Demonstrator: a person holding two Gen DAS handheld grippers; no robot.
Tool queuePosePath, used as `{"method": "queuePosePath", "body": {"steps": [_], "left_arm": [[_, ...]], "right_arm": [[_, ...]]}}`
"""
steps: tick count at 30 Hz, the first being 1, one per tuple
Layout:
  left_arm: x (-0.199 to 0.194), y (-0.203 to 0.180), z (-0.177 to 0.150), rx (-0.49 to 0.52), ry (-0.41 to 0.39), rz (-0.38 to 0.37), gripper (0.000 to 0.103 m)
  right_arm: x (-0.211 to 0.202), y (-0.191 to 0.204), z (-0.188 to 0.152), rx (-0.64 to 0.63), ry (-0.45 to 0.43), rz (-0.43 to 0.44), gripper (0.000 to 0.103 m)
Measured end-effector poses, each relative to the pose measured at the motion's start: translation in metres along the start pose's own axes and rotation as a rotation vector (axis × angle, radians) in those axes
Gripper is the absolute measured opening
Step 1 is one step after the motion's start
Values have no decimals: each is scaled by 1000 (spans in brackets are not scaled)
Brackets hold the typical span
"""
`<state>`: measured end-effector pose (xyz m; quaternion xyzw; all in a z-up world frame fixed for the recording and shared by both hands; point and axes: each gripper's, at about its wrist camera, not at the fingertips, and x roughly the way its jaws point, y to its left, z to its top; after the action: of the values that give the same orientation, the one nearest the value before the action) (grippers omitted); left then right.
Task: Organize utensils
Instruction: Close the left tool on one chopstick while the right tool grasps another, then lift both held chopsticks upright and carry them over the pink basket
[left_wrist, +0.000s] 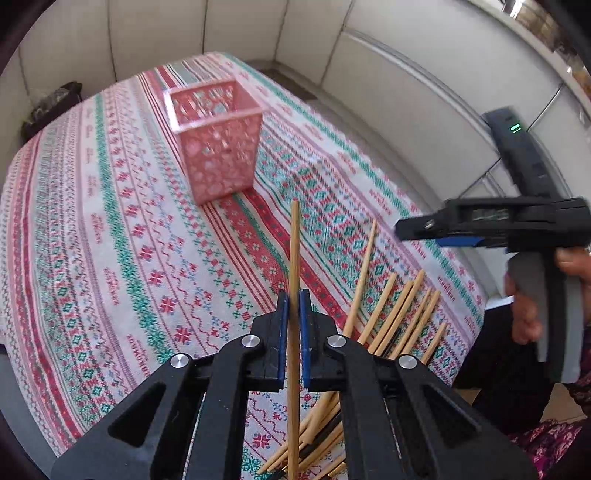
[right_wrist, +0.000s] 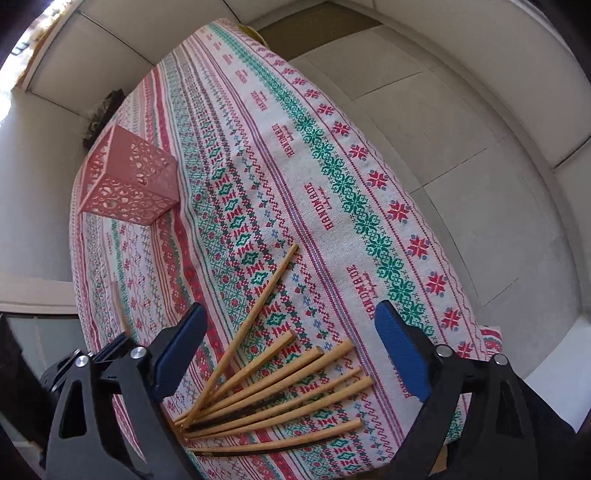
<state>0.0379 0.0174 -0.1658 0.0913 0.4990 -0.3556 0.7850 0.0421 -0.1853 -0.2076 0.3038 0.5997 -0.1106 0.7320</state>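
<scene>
- Left gripper (left_wrist: 294, 314): jaws clamped on one bamboo chopstick (left_wrist: 294, 251).
- Right gripper (right_wrist: 291, 354): jaws apart, above fanned chopstick pile (right_wrist: 280, 398).
- Pink basket (left_wrist: 218, 140) stands upright on counter (left_wrist: 110, 221).

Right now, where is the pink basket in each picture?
Left wrist view: the pink basket stands upright in the upper middle, on the patterned cloth, beyond the chopstick gripped in the left fingers.
Right wrist view: the basket sits at the left, halfway up, near the cloth's far left edge.
Shared landmark: the fan of loose chopsticks lying on the cloth, nearest the cameras in both views.
</scene>
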Motion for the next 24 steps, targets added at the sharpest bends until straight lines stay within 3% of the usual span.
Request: {"method": "queuePosePath", "body": {"steps": [3, 6, 10, 12, 13, 14, 15, 16, 20, 24], "left_arm": [[-50, 5, 5, 7, -141, 23, 5], [-83, 7, 6, 26, -243, 62, 5], [-111, 16, 7, 23, -316, 98, 5], [-125, 18, 8, 20, -350, 118, 5], [-134, 19, 9, 20, -367, 120, 5], [-141, 18, 10, 18, -384, 124, 5], [-146, 15, 9, 17, -399, 134, 5], [-148, 15, 9, 15, -412, 137, 5], [-160, 16, 11, -6, -451, 133, 5], [-164, 4, 12, -8, -473, 190, 5]], "right_arm": [[27, 9, 5, 28, 87, -47, 59], [32, 26, 8, 35, 62, -92, 58], [44, 45, 11, 80, 58, -127, 62], [46, 54, 10, 104, 28, -161, 59], [45, 59, 9, 103, 3, -190, 54], [45, 64, 8, 88, -29, -226, 30], [46, 67, 7, 77, -52, -241, 16], [45, 66, 6, 84, -68, -235, 15], [39, 44, 0, 145, -90, -26, 9], [-10, 30, -18, 83, -260, 121, 8]]}}
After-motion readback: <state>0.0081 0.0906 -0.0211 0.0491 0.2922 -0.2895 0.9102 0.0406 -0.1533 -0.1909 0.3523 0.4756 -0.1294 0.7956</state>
